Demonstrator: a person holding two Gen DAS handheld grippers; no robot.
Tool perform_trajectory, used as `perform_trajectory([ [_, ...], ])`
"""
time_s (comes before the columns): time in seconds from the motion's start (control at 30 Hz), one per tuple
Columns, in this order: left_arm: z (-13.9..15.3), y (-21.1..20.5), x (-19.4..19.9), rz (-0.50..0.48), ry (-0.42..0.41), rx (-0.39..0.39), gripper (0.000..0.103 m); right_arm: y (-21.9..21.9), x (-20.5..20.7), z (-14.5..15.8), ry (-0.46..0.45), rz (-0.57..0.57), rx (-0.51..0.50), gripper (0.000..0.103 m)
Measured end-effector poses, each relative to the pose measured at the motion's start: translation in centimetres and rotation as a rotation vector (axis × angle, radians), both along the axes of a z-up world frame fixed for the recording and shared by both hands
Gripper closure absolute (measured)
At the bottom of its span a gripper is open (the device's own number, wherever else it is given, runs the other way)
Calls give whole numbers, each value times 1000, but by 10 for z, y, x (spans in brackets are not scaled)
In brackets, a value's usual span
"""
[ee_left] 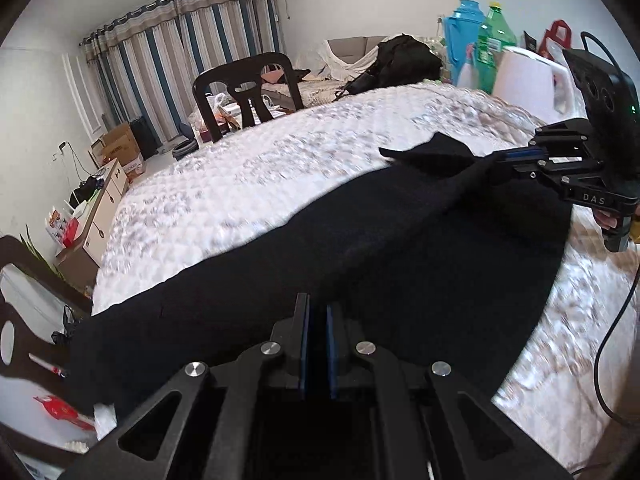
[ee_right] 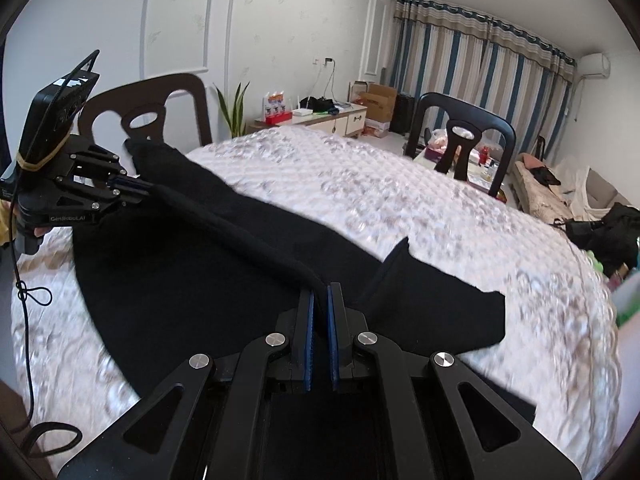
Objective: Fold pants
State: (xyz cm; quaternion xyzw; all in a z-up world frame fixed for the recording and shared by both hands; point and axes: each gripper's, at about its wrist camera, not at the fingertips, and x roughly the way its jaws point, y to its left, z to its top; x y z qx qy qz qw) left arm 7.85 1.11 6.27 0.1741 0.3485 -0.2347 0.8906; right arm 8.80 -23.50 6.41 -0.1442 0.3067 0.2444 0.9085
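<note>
— What have my jaws got?

— My left gripper [ee_left: 318, 312] has its jaws pinched narrow on the black fabric pants [ee_left: 360, 264]; my right gripper [ee_right: 320, 300] is clamped on the same raised edge.

— Where do the pants lie?

— Spread over the white quilted table [ee_right: 360, 184], a loose flap at two o'clock. A dark wooden chair [ee_right: 464, 136] stands at one o'clock.
</note>
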Motion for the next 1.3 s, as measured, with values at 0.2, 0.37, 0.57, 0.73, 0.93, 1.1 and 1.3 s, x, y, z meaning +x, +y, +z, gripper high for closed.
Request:
perform_trajectory([
  [0.2,-12,1,-37,10,6,-15,94,-8,-35,-8,12,-11,30,98],
  [0.37,-16,-2,-65,-7,-12,-2,94,-8,-53,-21,28,-24,4,98],
  [0.57,-28,-8,-79,-7,10,20,94,-14,-65,-32,62,-45,9,98],
  [0.73,-33,-7,-86,-10,38,5,94,-15,-68,-36,85,-50,-10,97],
  [0.93,-37,-11,-91,1,48,18,94,-13,-74,-44,106,-38,-62,97],
  [1.1,-42,-9,-92,2,65,9,93,-19,-74,-46,145,-38,-46,97],
  [1.3,-39,-1,-96,-1,119,-44,85,-19,-74,-45,178,-43,-54,92],
])
